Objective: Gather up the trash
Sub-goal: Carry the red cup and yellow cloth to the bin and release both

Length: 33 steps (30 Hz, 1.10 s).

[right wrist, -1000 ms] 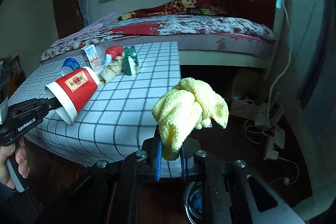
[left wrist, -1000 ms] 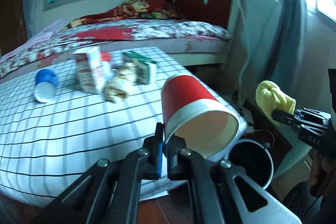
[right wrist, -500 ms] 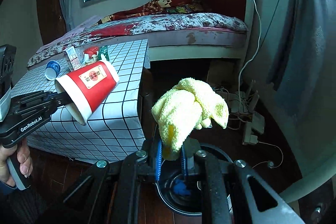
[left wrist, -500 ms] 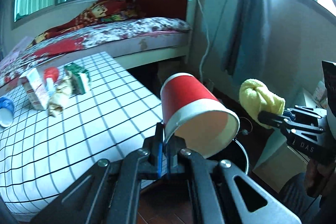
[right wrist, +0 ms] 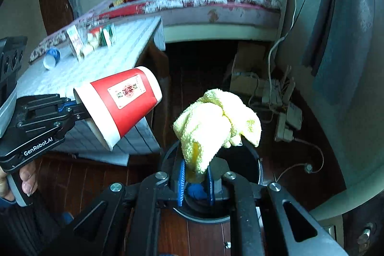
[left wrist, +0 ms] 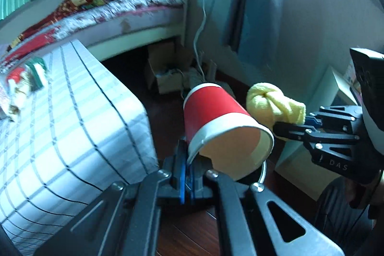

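My left gripper (left wrist: 186, 178) is shut on the rim of a red paper cup (left wrist: 223, 126) and holds it tilted in the air, beside the table's edge; the cup also shows in the right wrist view (right wrist: 122, 104). My right gripper (right wrist: 195, 180) is shut on a crumpled yellow cloth (right wrist: 216, 121), held right above a round black trash bin (right wrist: 249, 160) on the floor. A blue thing lies inside the bin. The cloth also shows in the left wrist view (left wrist: 273, 104), close to the right of the cup. The bin's rim (left wrist: 262, 169) peeks out below the cup.
A table with a checked cloth (right wrist: 108, 64) carries cartons, a wrapper and a blue cup (right wrist: 51, 58). A bed (right wrist: 211, 1) stands behind. Cables and a power strip (right wrist: 288, 119) lie on the wooden floor near the wall, and a cardboard box (left wrist: 165, 73) under the bed.
Both grippers have swung right, off the table and over the floor. The bin has come fully under the cloth, and the cup has drawn closer to the cloth.
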Tool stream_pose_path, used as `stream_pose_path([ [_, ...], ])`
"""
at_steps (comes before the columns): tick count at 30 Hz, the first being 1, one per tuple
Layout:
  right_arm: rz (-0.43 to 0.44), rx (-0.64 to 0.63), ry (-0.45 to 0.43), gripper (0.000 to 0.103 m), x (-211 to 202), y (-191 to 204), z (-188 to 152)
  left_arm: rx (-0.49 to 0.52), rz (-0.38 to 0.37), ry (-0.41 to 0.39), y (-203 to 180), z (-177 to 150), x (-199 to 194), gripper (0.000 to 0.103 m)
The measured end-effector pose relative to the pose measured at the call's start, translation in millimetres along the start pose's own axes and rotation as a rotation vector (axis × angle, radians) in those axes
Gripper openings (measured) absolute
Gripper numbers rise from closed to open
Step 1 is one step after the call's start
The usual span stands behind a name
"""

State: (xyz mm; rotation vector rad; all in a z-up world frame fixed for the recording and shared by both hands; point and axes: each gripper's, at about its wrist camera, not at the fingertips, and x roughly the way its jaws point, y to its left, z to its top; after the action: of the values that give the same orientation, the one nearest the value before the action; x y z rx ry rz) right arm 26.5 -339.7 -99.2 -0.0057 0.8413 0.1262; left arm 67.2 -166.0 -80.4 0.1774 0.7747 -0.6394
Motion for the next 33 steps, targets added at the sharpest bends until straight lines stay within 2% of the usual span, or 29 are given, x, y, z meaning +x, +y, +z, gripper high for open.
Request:
stream_pose_path([
  [9,0.035,-0.035,0.141,0.016,56.9,-28.3,-27.5,-0.016,-0.014,0.158,-5.8,-21.2,69.2,0.003],
  [19,0.094,-0.130,0.243,0.016,102.0,-28.4,-32.6,-0.031,-0.019,0.235,-3.9,-27.3,112.8,0.003],
  [20,0.100,-0.138,0.262,0.019,107.7,-29.4,-34.4,-0.033,-0.030,0.241,-4.5,-29.3,112.2,0.004],
  [21,0.079,-0.146,0.283,0.025,112.0,-27.2,-35.0,-0.039,-0.040,0.248,-3.2,-28.9,117.1,0.014],
  [22,0.012,-0.145,0.299,0.051,118.6,-33.1,-38.1,-0.048,-0.044,0.255,-1.7,-29.9,120.3,0.026],
  [23,-0.025,-0.128,0.299,0.082,120.4,-40.0,-39.8,-0.064,-0.032,0.263,1.5,-31.6,123.2,0.065],
  [24,-0.037,-0.101,0.294,0.091,120.2,-46.8,-40.4,-0.073,-0.018,0.252,3.2,-32.8,121.7,0.092],
  [26,-0.064,-0.053,0.280,0.102,115.6,-58.1,-38.4,-0.066,0.042,0.218,4.2,-34.6,116.1,0.098],
  [28,-0.080,-0.024,0.280,0.102,113.8,-64.6,-39.0,-0.061,0.089,0.221,5.9,-38.1,114.6,0.100],
  [33,-0.116,-0.010,0.262,0.102,106.2,-64.2,-35.7,-0.084,0.144,0.206,13.0,-43.8,104.7,0.102],
])
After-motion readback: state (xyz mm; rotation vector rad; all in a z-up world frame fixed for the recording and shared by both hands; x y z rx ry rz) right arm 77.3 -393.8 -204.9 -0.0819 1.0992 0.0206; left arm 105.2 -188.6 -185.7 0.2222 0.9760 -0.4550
